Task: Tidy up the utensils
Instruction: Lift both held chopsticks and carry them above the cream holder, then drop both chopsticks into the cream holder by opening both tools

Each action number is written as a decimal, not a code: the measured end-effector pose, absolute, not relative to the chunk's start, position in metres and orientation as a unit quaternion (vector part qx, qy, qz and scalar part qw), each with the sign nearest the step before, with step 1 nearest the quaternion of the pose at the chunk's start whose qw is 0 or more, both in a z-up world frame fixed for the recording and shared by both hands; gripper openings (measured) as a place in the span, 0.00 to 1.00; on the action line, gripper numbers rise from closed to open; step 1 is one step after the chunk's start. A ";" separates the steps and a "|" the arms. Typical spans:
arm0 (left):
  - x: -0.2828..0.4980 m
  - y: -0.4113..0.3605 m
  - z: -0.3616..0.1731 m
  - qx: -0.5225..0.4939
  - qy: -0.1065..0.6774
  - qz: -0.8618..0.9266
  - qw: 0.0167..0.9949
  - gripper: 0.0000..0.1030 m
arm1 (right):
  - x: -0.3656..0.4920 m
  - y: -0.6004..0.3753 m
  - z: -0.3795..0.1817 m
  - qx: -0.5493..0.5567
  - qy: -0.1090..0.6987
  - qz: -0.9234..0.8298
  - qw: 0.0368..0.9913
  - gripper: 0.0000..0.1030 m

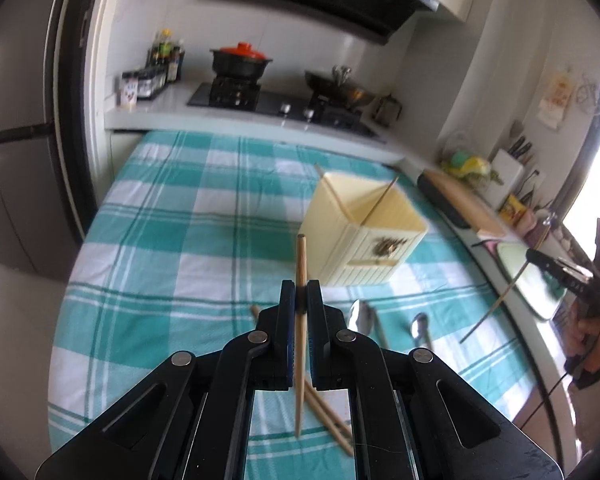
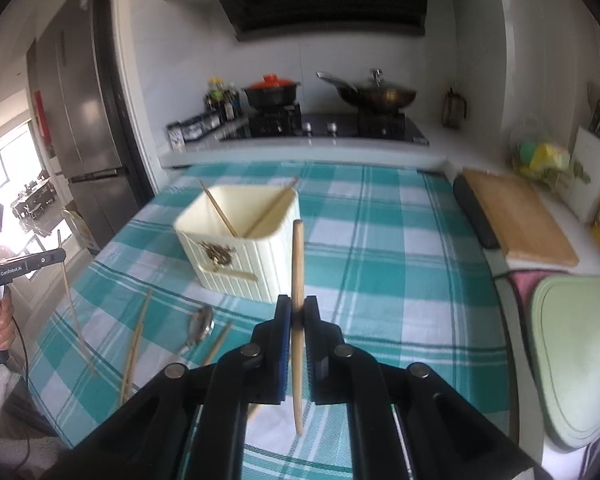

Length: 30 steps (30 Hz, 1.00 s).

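A cream utensil holder stands on the teal checked cloth with two chopsticks leaning inside; it also shows in the right wrist view. My left gripper is shut on a wooden chopstick, held upright above the cloth, short of the holder. My right gripper is shut on another chopstick, upright, just right of the holder. Two spoons and loose chopsticks lie on the cloth in front of the holder. A spoon and chopsticks lie left in the right wrist view.
A counter at the back holds a stove, a red-lidded pot and a wok. A wooden cutting board and a green board lie along the right counter. A fridge stands left.
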<state>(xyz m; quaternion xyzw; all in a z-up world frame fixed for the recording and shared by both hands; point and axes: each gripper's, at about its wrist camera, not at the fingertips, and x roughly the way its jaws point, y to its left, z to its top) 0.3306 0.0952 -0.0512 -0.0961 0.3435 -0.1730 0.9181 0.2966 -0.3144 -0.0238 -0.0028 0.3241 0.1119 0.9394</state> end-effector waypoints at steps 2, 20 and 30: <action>0.332 0.092 -0.033 -0.099 0.323 -0.177 0.925 0.04 | 0.296 -0.308 -0.014 -0.010 0.305 0.112 0.946 0.06; 0.451 -0.014 0.067 -0.058 0.162 -0.119 0.978 0.04 | 0.407 -0.245 0.072 -0.009 0.157 0.094 0.983 0.06; 0.511 -0.025 -0.041 -0.118 0.367 -0.124 0.914 0.05 | 0.470 -0.245 -0.023 0.066 0.336 0.092 0.935 0.09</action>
